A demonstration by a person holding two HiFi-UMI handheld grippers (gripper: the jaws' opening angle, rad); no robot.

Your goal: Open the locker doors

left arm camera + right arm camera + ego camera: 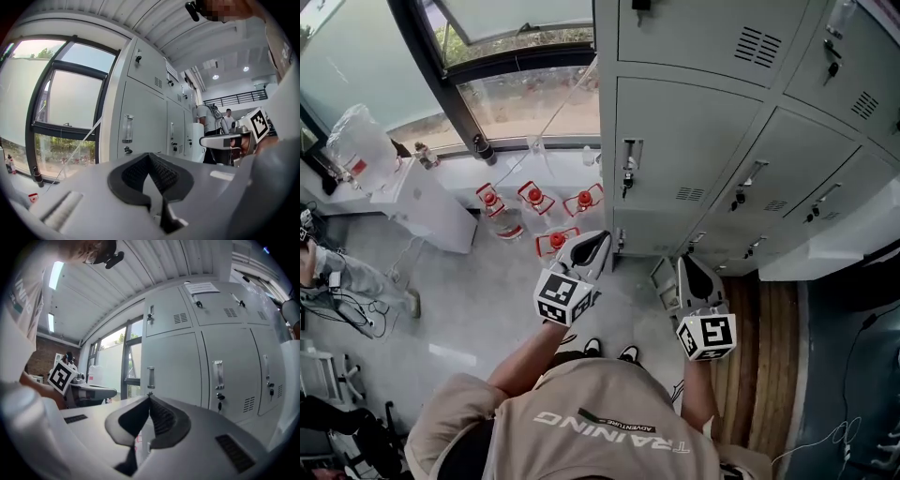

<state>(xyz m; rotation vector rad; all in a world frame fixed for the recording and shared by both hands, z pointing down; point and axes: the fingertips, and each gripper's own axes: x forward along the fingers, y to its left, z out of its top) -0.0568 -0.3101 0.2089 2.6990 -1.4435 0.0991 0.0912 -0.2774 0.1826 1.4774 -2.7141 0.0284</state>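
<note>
Locker doors [675, 150] are seen shut, ahead of left gripper [600, 239] and right gripper [686, 264], both pressed together and empty; unless spread, the handle [631, 153] may be bumped, not grasped.

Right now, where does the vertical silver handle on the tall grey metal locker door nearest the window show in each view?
Head view: vertical silver handle upper centre, right of the dark-framed window.
Left gripper view: left of centre, mid-height.
Right gripper view: dead centre, mid-height.
Shared landmark: that window, left of the handle in all three.
</note>
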